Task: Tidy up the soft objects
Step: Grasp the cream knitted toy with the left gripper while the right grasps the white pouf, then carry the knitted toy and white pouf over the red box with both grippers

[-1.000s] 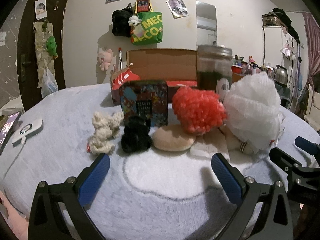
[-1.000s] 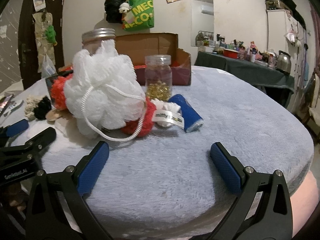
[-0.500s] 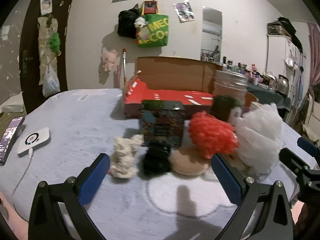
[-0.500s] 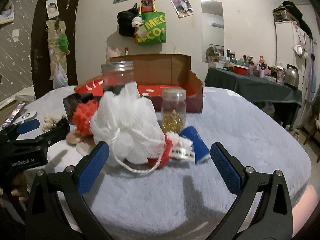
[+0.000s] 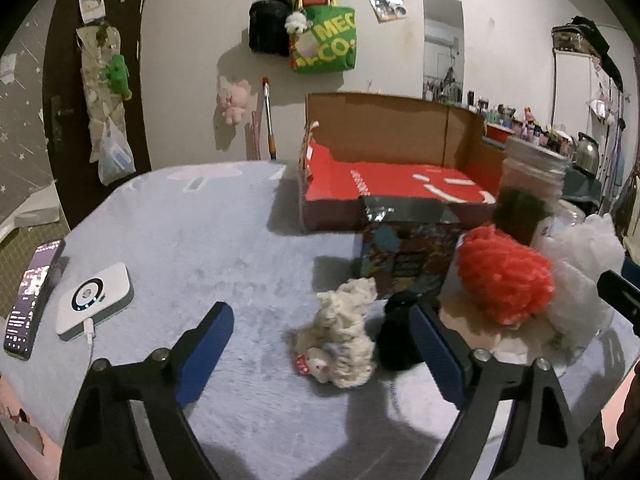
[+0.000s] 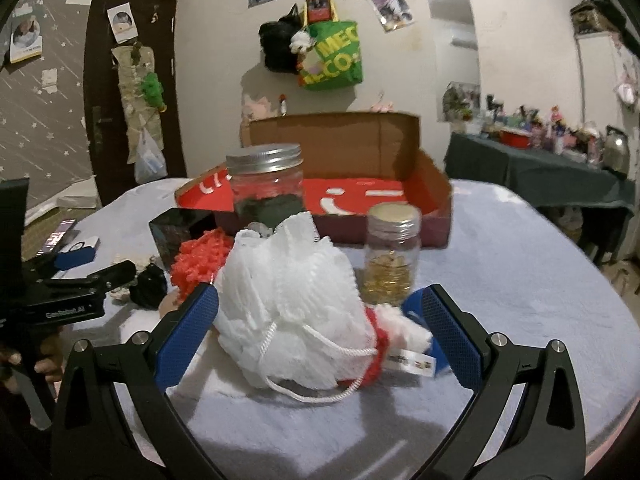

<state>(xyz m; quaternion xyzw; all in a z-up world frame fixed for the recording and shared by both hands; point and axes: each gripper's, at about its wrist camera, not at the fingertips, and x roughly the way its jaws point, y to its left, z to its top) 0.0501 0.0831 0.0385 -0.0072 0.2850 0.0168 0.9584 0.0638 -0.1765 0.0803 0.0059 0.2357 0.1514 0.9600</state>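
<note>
1. The left gripper [image 5: 318, 344] points forward and a little downward, low over the surface; its blue-padded fingers [image 5: 202, 350] are spread wide with nothing clamped between them.
2. The right gripper [image 6: 320, 334] is likewise spread wide — its blue pads [image 6: 450, 334] grip nothing.
3. In the right wrist view the left gripper [image 6: 86, 276] shows at the left edge, level and side-on, with a hand [image 6: 38, 354] wrapped around its handle — only partly visible.
</note>
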